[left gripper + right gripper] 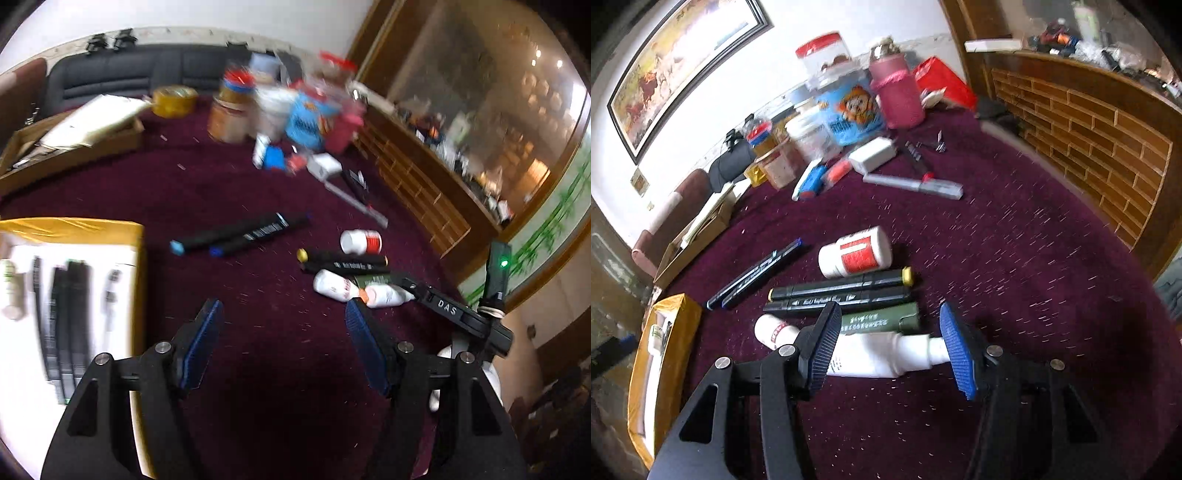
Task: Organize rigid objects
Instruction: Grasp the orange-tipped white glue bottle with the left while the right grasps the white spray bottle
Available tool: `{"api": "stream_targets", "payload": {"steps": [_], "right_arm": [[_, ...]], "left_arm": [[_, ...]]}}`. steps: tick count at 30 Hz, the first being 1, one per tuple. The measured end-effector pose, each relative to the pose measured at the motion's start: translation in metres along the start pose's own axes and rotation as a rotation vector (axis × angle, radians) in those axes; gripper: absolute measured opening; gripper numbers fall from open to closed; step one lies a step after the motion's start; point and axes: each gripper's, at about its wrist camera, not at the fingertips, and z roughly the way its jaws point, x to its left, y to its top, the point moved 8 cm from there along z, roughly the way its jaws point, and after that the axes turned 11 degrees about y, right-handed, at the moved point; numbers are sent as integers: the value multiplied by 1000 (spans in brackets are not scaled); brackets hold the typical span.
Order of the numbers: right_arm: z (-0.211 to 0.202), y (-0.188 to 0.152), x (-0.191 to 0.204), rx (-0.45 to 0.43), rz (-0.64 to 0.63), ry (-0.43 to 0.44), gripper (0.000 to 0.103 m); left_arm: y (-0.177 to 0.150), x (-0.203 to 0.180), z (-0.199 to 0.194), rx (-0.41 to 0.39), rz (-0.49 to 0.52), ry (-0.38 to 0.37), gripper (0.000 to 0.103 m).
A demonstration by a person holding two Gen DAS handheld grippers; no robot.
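Observation:
My left gripper (283, 309) is open and empty above the maroon cloth, beside a yellow-rimmed box (138, 266) that holds black markers (62, 317) and a small bottle. My right gripper (891, 317) is open, its jaws either side of a white spray bottle (879, 354) lying on its side. Beyond it lie a green tube (882, 318), two black markers with yellow caps (842, 290), a white bottle with a red label (855, 252) and another small white bottle (774, 331). Two blue-capped markers (757, 275) lie further left. The right gripper also shows in the left wrist view (443, 308).
Jars, a pink bottle (897, 94), a blue snack bag (851, 110) and small boxes crowd the far side of the table. A cardboard box (70, 147) stands at the far left. A grey pen-like tool (912, 184) lies mid-table. A wooden cabinet (1089, 140) borders the right.

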Motion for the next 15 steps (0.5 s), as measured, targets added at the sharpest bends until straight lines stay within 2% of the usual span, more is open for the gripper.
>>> {"api": "stream_targets", "payload": {"steps": [1, 4, 5, 11, 15], "right_arm": [[3, -5, 3, 17, -13, 32, 52], [4, -22, 22, 64, -35, 211, 52], [4, -26, 24, 65, -34, 237, 52], [1, -30, 11, 38, 38, 273, 52], [-1, -31, 10, 36, 50, 283, 52]], "left_arm": [[-2, -6, 7, 12, 4, 0, 68], [-7, -26, 33, 59, 20, 14, 68], [-10, -30, 39, 68, 19, 17, 68], [-7, -27, 75, 79, -13, 114, 68], [-13, -26, 99, 116, 23, 166, 67]]}}
